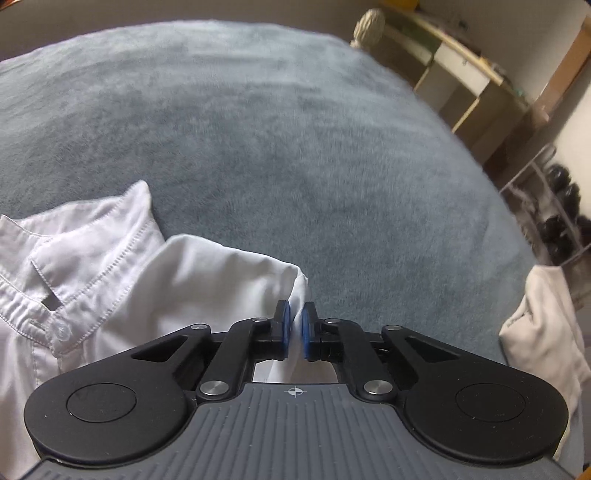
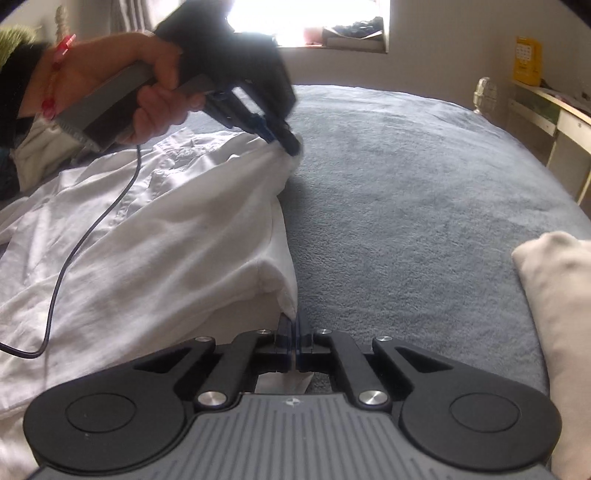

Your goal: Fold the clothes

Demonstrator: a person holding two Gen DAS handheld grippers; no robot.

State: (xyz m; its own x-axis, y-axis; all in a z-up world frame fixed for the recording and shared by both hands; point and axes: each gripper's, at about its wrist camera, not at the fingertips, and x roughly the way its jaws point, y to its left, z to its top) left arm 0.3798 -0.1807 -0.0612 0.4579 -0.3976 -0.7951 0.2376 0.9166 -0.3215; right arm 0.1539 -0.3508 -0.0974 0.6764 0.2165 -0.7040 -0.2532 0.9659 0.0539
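A white button-up shirt (image 1: pixel 110 280) lies on a grey-blue fleece bedspread (image 1: pixel 295 147), collar at the left of the left wrist view. My left gripper (image 1: pixel 295 325) is shut on the shirt's folded right edge, white cloth pinched between its blue pads. From the right wrist the same shirt (image 2: pixel 147 240) spreads across the left half, and my right gripper (image 2: pixel 294 328) is shut on its near corner. Farther up that edge, a hand holds the left gripper (image 2: pixel 286 142), which bites the cloth where it bunches.
A cream folded cloth (image 2: pixel 554 314) lies at the bed's right edge and shows as the cream cloth (image 1: pixel 546 332) from the other wrist. A black cable (image 2: pixel 74 251) trails over the shirt. Shelving (image 1: pixel 461 74), a shoe rack (image 1: pixel 554 214) and a bedpost (image 1: pixel 369 27) stand beyond the bedspread (image 2: pixel 406 203).
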